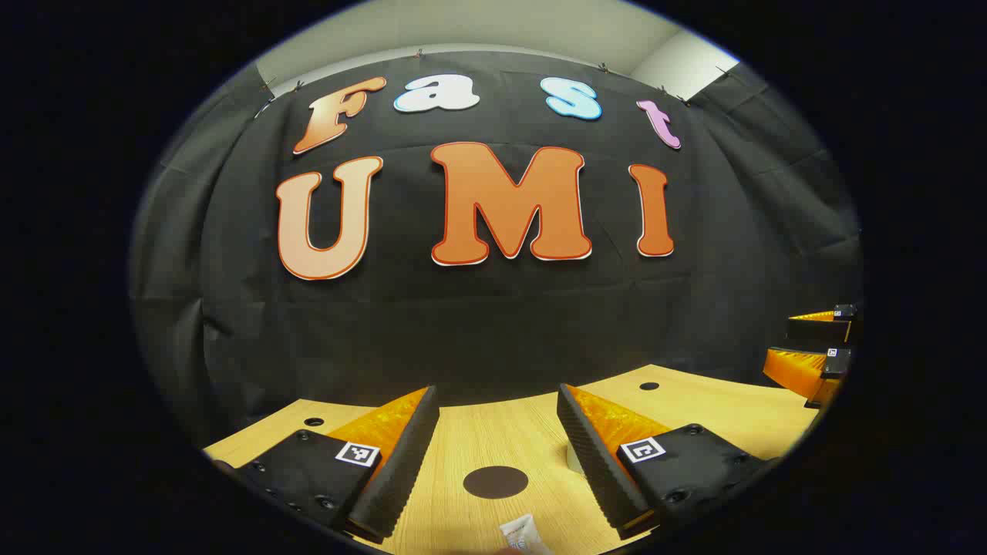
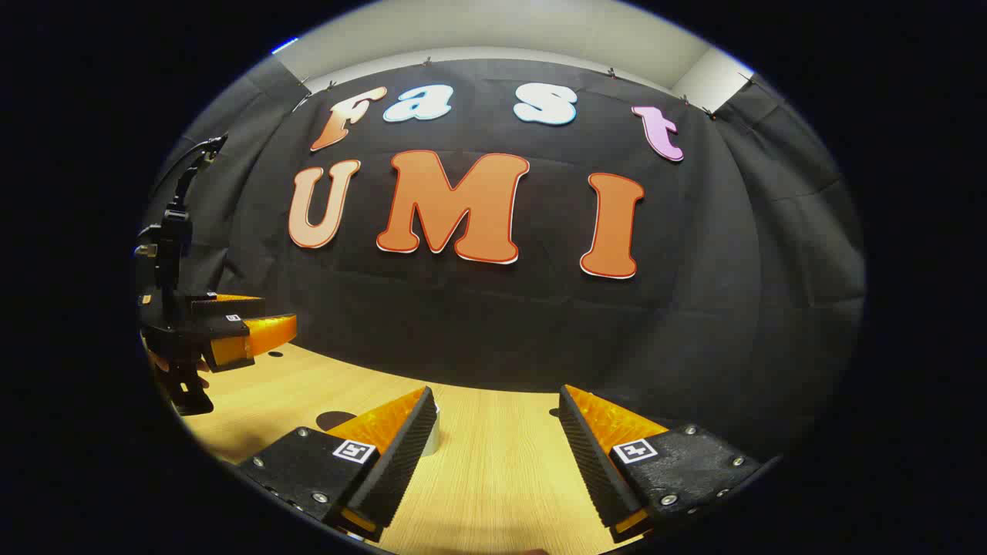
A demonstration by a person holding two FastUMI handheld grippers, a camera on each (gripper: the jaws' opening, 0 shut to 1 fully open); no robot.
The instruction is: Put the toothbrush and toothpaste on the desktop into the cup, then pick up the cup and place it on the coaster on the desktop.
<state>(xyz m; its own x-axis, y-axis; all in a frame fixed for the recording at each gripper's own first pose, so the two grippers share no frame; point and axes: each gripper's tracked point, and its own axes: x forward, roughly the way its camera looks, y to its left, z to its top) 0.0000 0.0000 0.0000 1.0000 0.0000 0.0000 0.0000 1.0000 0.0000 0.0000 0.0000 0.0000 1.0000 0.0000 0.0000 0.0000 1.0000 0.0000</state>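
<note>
while both of my grippers hover level above the pale wood-grain table (image 1: 493, 432), each stands spread wide with nothing between its fingers. ahead of my left gripper (image 1: 497, 443), between the ridged, wedge-shaped pads (image 1: 401, 455), lies the coaster (image 1: 496, 482), a flat dark round disc on the table. nearer to me, at the lower edge, the crimped white end of the toothpaste (image 1: 523, 533) tube pokes in, lying flat. a pale curved edge just behind my left gripper's right finger may be the cup (image 1: 573, 459); i cannot tell. my right gripper (image 2: 497, 443) points at the black cloth wall (image 2: 493, 324), and a pale rounded object sits behind its left finger.
</note>
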